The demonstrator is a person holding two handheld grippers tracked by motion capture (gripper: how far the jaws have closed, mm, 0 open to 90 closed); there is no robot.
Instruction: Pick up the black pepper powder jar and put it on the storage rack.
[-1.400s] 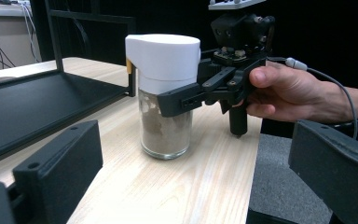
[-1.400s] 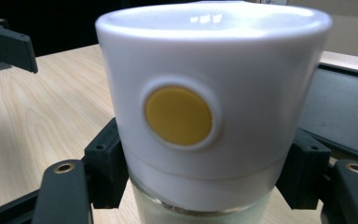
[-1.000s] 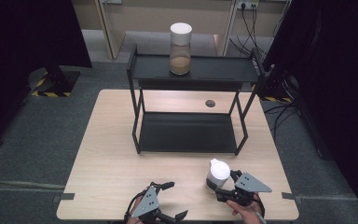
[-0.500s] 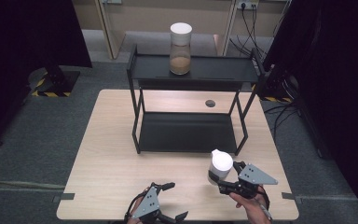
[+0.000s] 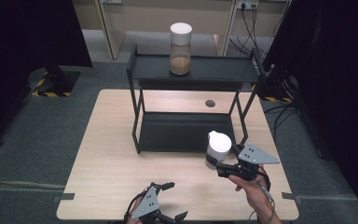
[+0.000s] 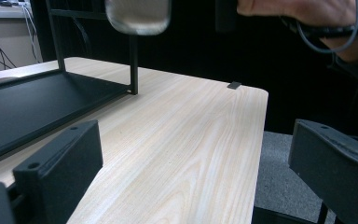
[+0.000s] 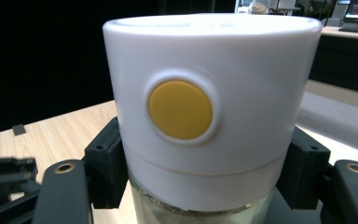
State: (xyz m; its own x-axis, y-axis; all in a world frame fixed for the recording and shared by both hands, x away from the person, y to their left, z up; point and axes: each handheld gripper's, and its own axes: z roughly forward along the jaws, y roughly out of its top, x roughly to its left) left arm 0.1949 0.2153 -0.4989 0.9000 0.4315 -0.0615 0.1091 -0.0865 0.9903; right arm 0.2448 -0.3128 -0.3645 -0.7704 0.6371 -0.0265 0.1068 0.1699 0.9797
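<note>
White-lidded jar (image 5: 218, 148): clamped in right tongs (image 5: 223, 167), lifted clear of tabletop (image 5: 112, 163) before black rack (image 5: 186, 133); shelving judged pending, second jar (image 5: 180, 42) already on top shelf; left tongs (image 5: 165, 201) apart, idle.

Smooth matt white plastic lid (image 7: 212, 88) with glossy yellow button (image 7: 180, 109), clear glass jar (image 7: 200, 212) between matt black plastic fingers (image 7: 105, 168), pale wood-grain table (image 6: 186, 140), matt black metal rack (image 5: 191, 70)
</note>
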